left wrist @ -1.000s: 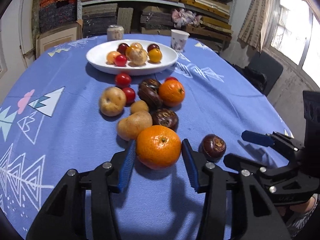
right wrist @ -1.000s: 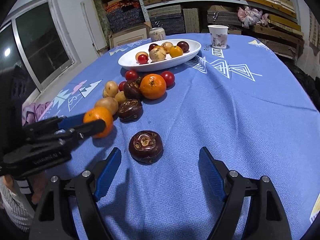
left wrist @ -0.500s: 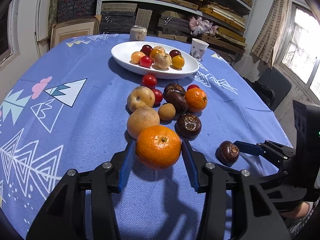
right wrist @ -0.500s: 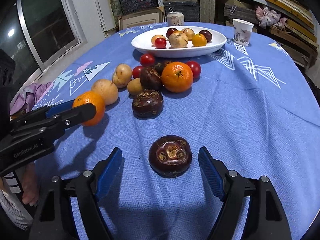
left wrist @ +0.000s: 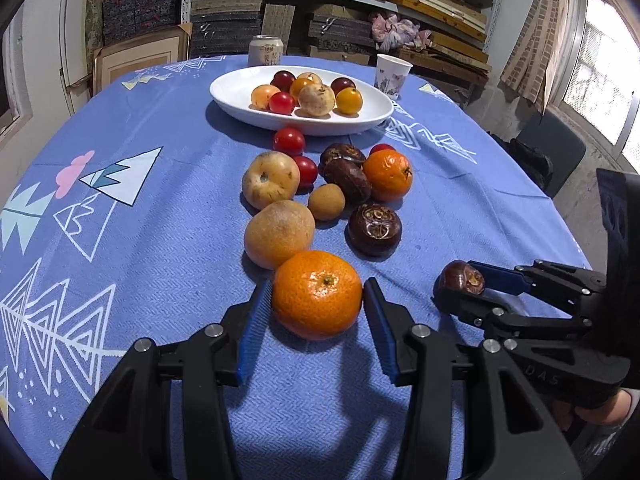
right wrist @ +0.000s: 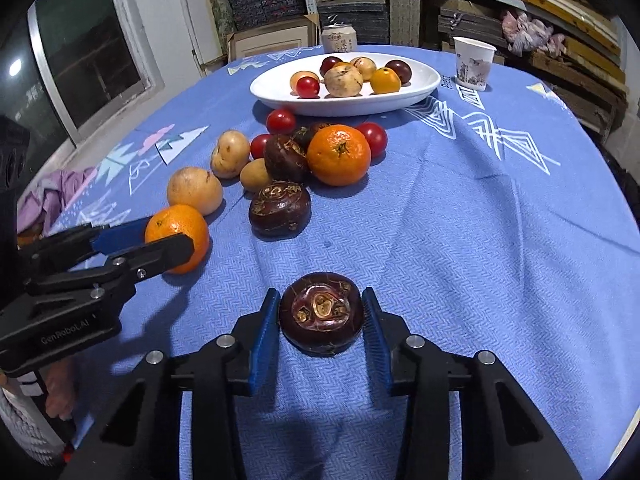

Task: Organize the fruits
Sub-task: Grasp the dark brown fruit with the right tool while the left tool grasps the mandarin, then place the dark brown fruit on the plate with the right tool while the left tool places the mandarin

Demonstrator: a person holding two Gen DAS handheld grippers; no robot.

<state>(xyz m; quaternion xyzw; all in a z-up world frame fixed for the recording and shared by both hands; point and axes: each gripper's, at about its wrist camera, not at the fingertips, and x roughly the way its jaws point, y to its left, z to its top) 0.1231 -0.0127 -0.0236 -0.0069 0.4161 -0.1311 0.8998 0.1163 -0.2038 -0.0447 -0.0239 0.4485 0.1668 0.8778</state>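
Both grippers sit at the near edge of the blue patterned tablecloth (right wrist: 480,240), the left gripper (left wrist: 316,300) clamped on a round orange tangerine (left wrist: 317,294) and the right gripper (right wrist: 320,312), jaws just closing, pinching a dark brown water chestnut (right wrist: 321,313), probably so both can go to the white oval plate (right wrist: 424,80) at the far edge.

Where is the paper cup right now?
The paper cup stands at the far end of the table, just right of the white plate in both views; the can sits to the plate's left.
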